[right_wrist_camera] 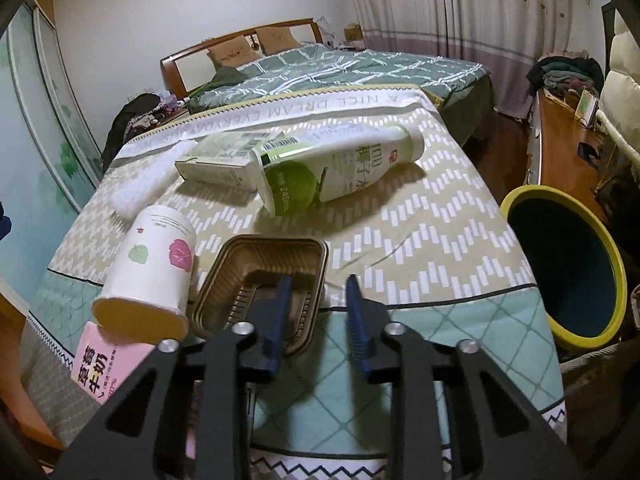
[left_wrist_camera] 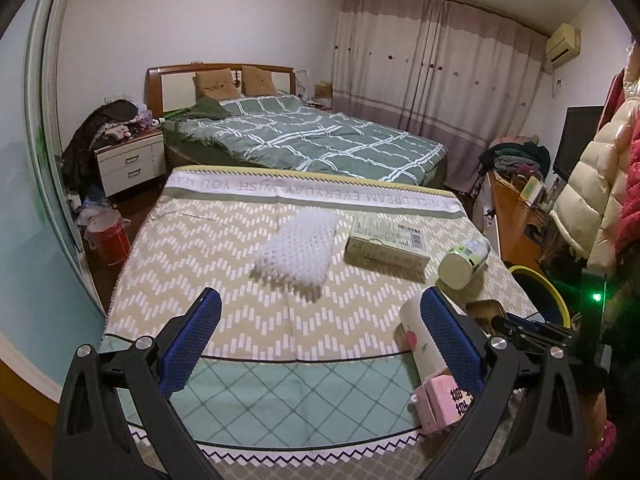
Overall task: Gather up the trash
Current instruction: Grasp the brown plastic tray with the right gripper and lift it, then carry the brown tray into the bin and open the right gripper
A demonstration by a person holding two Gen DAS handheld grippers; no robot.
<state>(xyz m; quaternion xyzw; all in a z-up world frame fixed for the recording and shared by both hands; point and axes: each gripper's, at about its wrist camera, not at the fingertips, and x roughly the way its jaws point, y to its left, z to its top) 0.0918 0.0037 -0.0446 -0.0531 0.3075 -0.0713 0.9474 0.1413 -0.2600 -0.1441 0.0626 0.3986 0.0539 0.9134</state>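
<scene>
Trash lies on a cloth-covered table (left_wrist_camera: 224,264): a white foam net (left_wrist_camera: 298,250), a flat carton box (left_wrist_camera: 386,244), a green-and-white bottle on its side (right_wrist_camera: 336,172), a white paper cup on its side (right_wrist_camera: 154,268), a pink milk carton (right_wrist_camera: 102,368) and a brown plastic tray (right_wrist_camera: 260,276). My left gripper (left_wrist_camera: 320,312) is open and empty above the table's near edge, the cup (left_wrist_camera: 420,340) beside its right finger. My right gripper (right_wrist_camera: 316,296) is open, its jaws astride the tray's near right rim. A yellow-rimmed bin (right_wrist_camera: 568,268) stands right of the table.
A bed (left_wrist_camera: 304,136) with a green checked quilt stands behind the table. A nightstand (left_wrist_camera: 132,160) piled with clothes and a red bucket (left_wrist_camera: 108,240) are at the left. A wooden desk (right_wrist_camera: 568,148) and hanging coats (left_wrist_camera: 600,184) are at the right.
</scene>
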